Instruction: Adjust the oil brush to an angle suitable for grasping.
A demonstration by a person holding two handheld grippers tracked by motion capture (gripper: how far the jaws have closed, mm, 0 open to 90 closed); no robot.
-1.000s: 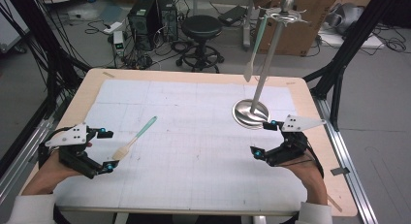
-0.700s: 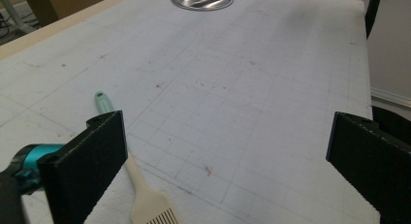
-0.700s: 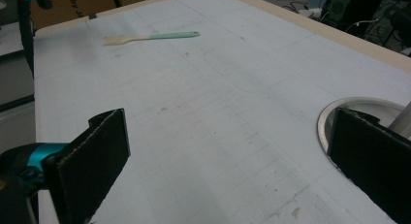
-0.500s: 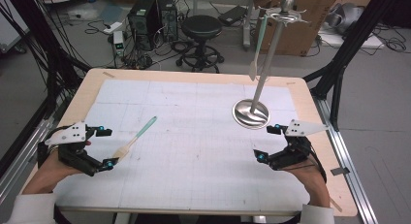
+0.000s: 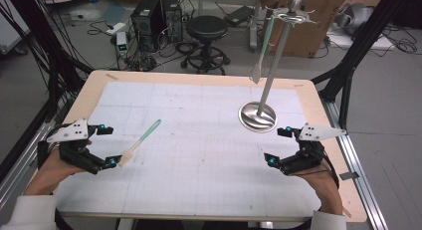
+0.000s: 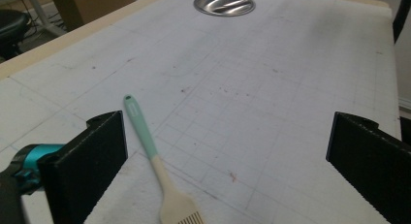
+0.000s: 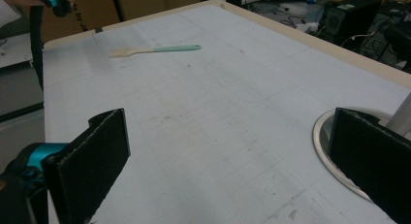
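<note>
Left gripper (image 5: 108,146): lower left of the high view, fingers spread wide and empty; it has edged in toward the brush over the last second, and one fingertip now sits just beside the bristle end.
Brush (image 5: 140,142): lies flat on the bench, left of centre in the high view, pale bristles toward the lower left, teal handle slanting to the upper right; it has not shifted.
Left gripper view: the brush (image 6: 160,173) lies between the two fingers but close by the left finger (image 6: 87,161), off the middle of the gap.
Right gripper (image 5: 281,146): lower right of the high view, fingers wide apart, holding nothing; it has drifted down and back from the stand.
Stand (image 5: 259,115): round metal base right of centre with a tall pole; a second brush (image 5: 263,48) hangs from its top.
Meaning: the pickup looks about to begin, not yet made; the left gripper probably needs to centre over the handle before closing.
</note>
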